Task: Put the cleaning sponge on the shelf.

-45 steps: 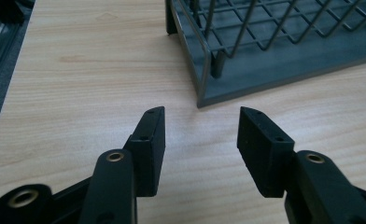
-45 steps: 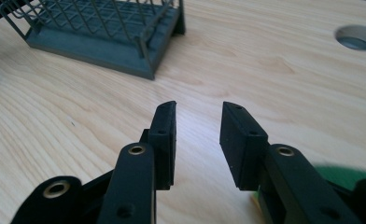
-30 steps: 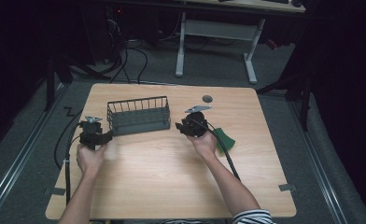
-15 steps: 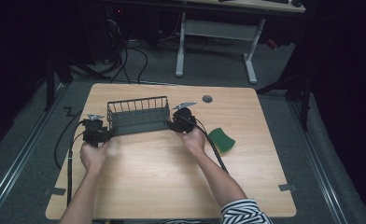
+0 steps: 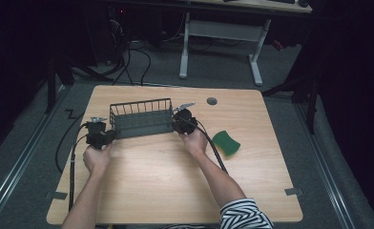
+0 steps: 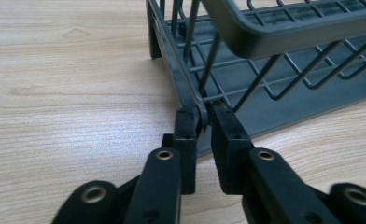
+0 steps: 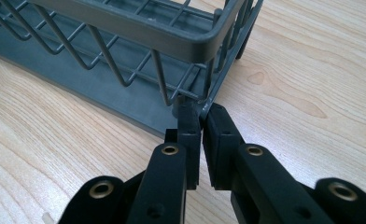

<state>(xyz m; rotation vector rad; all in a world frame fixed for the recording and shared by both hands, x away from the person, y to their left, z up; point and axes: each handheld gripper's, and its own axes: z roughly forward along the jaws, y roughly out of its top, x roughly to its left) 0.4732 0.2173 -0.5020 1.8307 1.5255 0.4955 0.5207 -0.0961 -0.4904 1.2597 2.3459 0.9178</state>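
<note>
At table centre, L gripper (image 6: 200, 119) & R gripper (image 7: 201, 114) jaws, just closed, hide basket (image 5: 141, 118) corners.

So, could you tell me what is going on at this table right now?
A person is gripping a grey wire basket at both ends with two hand-held grippers. The left gripper has just been closing and now pinches the basket's bottom edge at one end; the right gripper has likewise closed on the edge at the other end. The basket sits on the wooden table, looking empty. A green sponge lies apart, beside the person's right forearm.
</note>
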